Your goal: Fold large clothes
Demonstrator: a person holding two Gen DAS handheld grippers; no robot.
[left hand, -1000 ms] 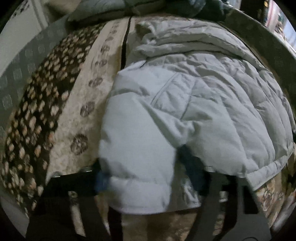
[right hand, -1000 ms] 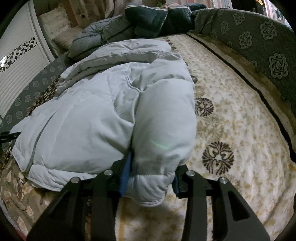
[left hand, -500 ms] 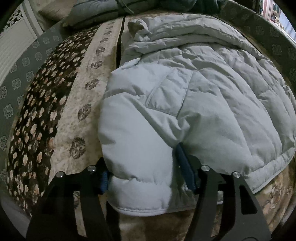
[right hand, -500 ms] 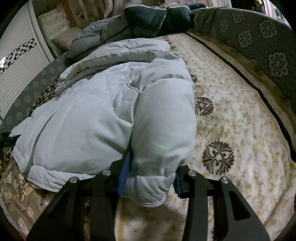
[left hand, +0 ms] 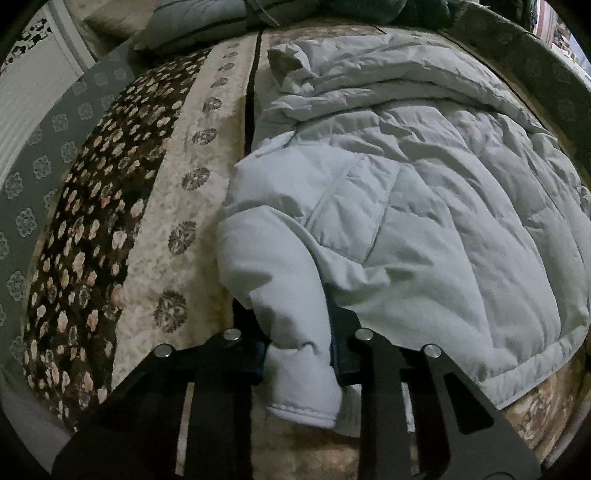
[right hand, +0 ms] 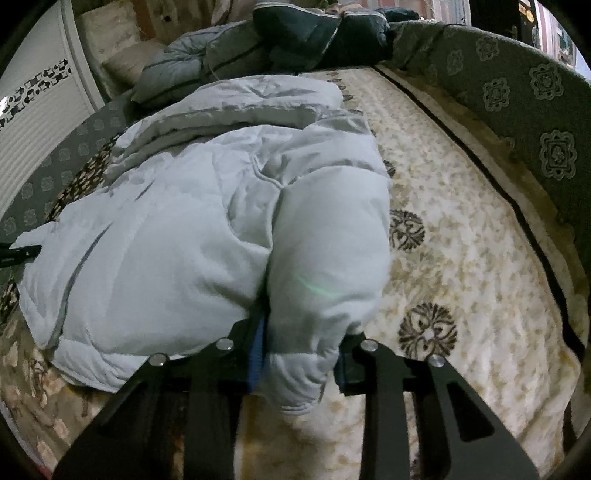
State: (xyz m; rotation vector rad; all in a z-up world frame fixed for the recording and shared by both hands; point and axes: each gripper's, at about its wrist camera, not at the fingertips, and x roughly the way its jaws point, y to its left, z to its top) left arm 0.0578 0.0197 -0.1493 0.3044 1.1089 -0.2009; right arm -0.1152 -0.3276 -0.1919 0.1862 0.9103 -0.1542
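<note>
Fingers of left gripper (left hand: 298,354) pinch one sleeve cuff of the pale grey quilted puffer jacket (left hand: 424,206); right gripper (right hand: 300,360) clamps the other cuff. Jacket lies on floral beige-and-brown bedspread (right hand: 461,236). Dark padded garments (right hand: 314,33) piled beyond. No legible writing.

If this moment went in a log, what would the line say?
task: fold jacket | left gripper: shut on left sleeve cuff | right gripper: shut on right sleeve cuff | pale padded jacket on bed
</note>
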